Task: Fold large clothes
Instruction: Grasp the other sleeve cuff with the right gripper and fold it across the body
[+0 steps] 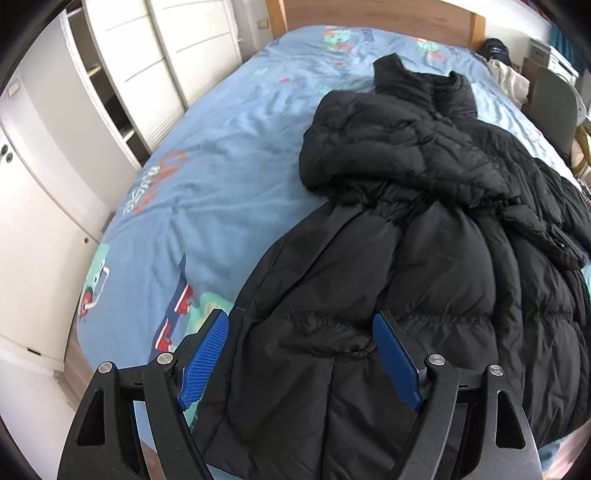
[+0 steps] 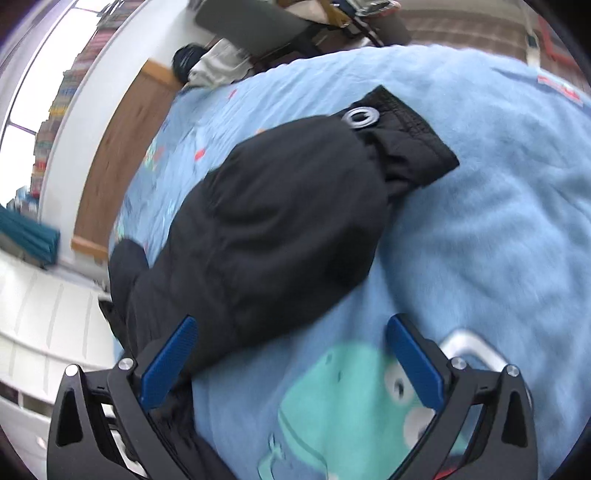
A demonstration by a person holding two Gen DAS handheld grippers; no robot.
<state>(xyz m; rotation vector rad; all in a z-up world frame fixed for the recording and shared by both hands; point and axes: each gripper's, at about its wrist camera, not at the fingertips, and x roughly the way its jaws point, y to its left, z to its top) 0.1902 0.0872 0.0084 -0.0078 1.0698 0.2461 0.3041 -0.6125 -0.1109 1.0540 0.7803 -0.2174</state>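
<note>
A black puffer jacket lies crumpled on the bed, its collar toward the headboard and its hem toward me. My left gripper hovers open over the hem, blue pads wide apart, with jacket fabric below the gap but not pinched. In the right wrist view a black sleeve stretches across the blue blanket, its cuff bearing a silver ring snap. My right gripper stands open beside the sleeve; its left finger sits at the sleeve's edge and nothing is clamped.
The bed wears a light blue blanket with cartoon prints. White wardrobe doors stand along the left side, a wooden headboard at the far end. A chair with clothes and clutter stands by the bed's far right corner.
</note>
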